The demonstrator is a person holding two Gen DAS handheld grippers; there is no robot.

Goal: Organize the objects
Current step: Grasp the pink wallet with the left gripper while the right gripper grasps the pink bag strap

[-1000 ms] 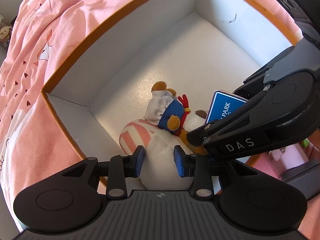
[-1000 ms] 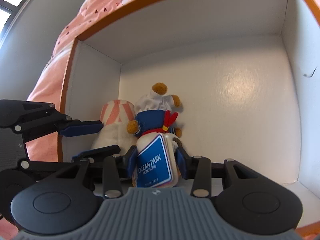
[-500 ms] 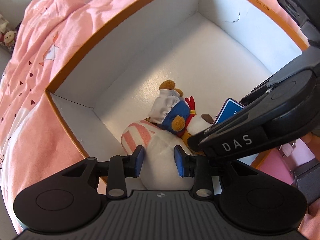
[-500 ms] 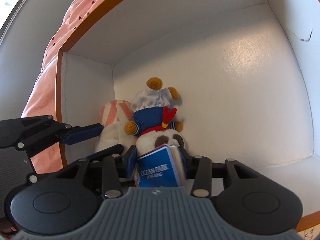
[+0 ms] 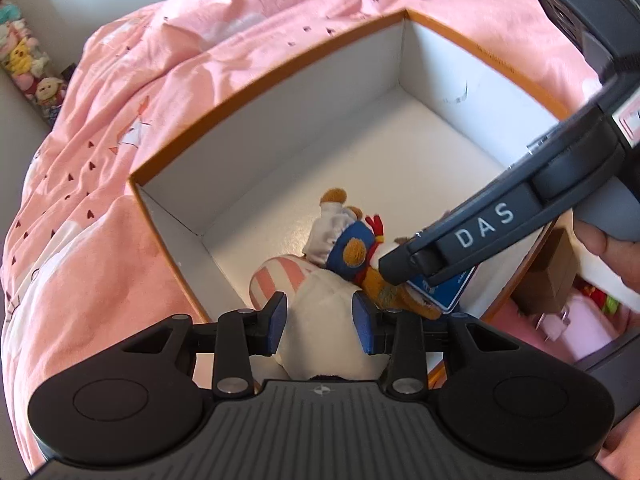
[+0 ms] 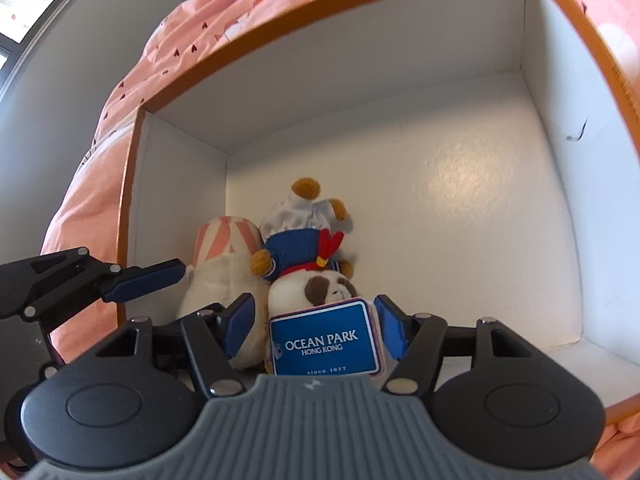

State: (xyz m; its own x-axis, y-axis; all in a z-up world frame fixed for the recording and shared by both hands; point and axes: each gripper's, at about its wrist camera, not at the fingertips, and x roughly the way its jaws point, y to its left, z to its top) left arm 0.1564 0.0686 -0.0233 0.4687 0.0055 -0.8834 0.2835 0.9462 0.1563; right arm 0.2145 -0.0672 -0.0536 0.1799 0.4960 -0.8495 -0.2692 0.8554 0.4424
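Crowding box [image 6: 400, 80] corner: two plush toys [image 6: 308, 248] | pink bedding [image 5: 120, 120] around

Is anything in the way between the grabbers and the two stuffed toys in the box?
No. Both toys already lie in a corner of the box. The white toy sits between the left gripper fingers, the panda with its blue tag between the right gripper fingers. Both sets of fingers are opening, letting go.

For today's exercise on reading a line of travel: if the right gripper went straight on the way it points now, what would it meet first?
Most likely the blue tag of the panda toy, which sits between the opening fingers of the right gripper without being pressed. Beyond lies the white box floor; depth is hard to judge.
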